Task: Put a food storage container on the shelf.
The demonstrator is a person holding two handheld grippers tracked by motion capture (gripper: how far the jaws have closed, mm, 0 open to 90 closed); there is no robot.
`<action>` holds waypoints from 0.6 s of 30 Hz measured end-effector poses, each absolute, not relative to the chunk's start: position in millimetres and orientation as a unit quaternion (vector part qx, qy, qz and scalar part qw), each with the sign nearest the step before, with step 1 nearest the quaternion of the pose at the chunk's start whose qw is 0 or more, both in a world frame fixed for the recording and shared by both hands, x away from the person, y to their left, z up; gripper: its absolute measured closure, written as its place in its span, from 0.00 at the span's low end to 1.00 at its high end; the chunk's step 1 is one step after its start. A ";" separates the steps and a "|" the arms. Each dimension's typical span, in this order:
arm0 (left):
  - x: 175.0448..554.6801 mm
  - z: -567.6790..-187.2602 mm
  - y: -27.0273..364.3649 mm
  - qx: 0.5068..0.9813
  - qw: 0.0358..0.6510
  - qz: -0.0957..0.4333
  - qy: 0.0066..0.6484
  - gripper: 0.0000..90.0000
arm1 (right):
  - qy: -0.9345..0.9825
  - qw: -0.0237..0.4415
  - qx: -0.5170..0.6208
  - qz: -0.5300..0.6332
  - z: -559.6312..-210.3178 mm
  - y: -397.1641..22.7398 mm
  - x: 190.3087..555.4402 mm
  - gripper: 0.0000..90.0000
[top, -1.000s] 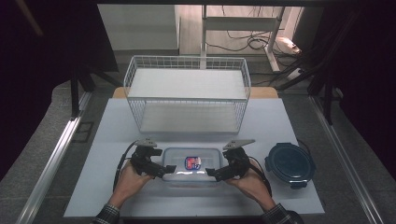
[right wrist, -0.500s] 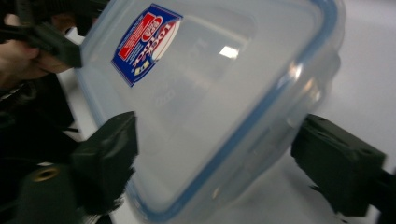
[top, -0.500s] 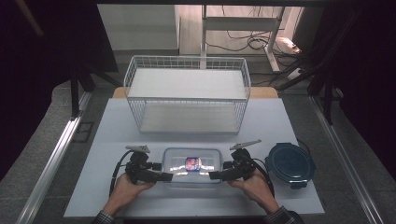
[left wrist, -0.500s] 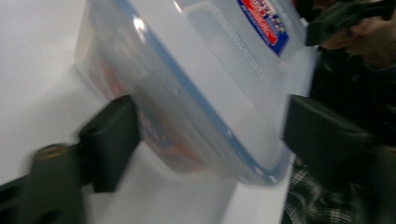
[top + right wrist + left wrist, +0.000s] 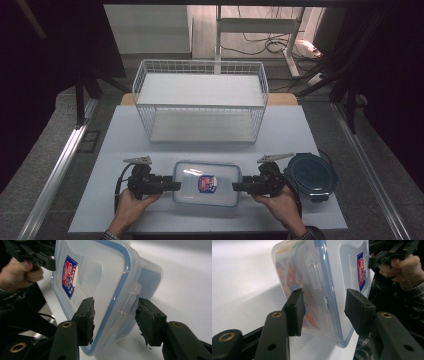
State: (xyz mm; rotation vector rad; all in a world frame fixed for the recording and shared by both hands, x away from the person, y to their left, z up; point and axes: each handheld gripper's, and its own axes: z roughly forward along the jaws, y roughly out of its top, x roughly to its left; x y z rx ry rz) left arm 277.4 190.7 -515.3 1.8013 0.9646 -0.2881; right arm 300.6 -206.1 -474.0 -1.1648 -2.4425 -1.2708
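Clear lidded container point(image 5: 206, 183) sits near edge of table point(image 5: 300, 130), centre. Left gripper point(image 5: 171, 185) and right gripper point(image 5: 236, 187) bracket its end latches, jaws apart, nothing clamped yet. Probably latch step; next squeeze both evenly.

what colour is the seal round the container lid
Blue, on the clear container lid; it shows best in the right gripper view.

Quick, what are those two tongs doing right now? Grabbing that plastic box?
Left tongs: open, straddling the box's end latch.
Right tongs: open, straddling its other end.
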 end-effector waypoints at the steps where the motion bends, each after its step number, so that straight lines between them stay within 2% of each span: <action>1: 276.7 -515.3 191.0 0.748 0.514 -0.121 0.402 0.57 | -0.810 0.083 -0.391 -0.429 -476.0 -207.4 301.2 0.54; 4: 274.1 -515.7 192.2 0.750 0.512 -0.120 0.400 0.58 | -0.802 0.118 -0.402 -0.426 -486.4 -206.7 302.2 0.44; 5: 272.7 -516.7 193.5 0.746 0.515 -0.126 0.402 0.58 | -0.802 0.122 -0.401 -0.425 -488.7 -206.3 301.9 0.46; 6: 271.6 -517.1 193.5 0.745 0.516 -0.126 0.404 0.58 | -0.801 0.118 -0.402 -0.428 -486.5 -207.7 301.3 0.53; 7: 270.7 -516.7 193.5 0.746 0.518 -0.121 0.401 0.59 | -0.802 0.113 -0.401 -0.429 -483.9 -208.0 301.3 0.54; 10: 268.2 -511.9 190.1 0.755 0.510 -0.099 0.400 0.61 | -0.804 0.095 -0.399 -0.431 -480.8 -207.7 299.9 0.55; 18: 269.6 -509.3 191.6 0.737 0.523 -0.086 0.420 0.61 | -0.801 0.069 -0.400 -0.441 -476.4 -203.3 299.7 0.55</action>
